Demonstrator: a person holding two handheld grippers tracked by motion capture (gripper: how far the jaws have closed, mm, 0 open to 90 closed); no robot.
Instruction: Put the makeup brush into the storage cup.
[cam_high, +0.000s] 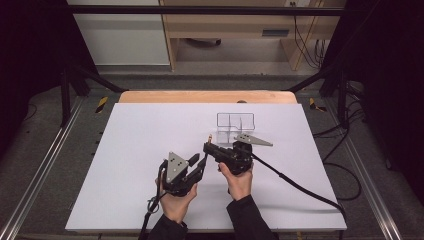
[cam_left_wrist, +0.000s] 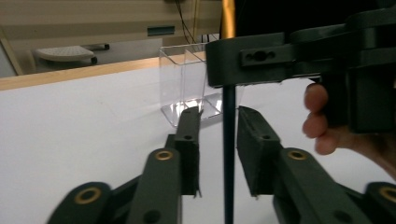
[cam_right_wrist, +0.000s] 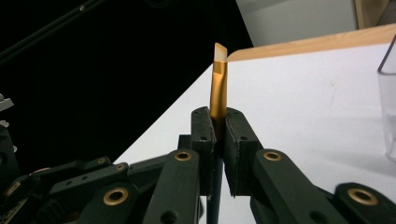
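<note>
Gold-ferruled brush (cam_right_wrist: 218, 88) stands upright, clamped between the jaws of the right gripper (cam_right_wrist: 217, 140). Its dark handle (cam_left_wrist: 229, 154) hangs between the parted jaws of the left gripper (cam_left_wrist: 223, 154), untouched. Both sit mid-surface, near the clear box (cam_high: 235, 126).

Overhead view; two close gripper-mounted cameras

L gripper (cam_high: 201, 163) jaws apart, angled up-right twd R gripper (cam_high: 206, 146); R jaws clamped tight. Both hands low, close together.
</note>
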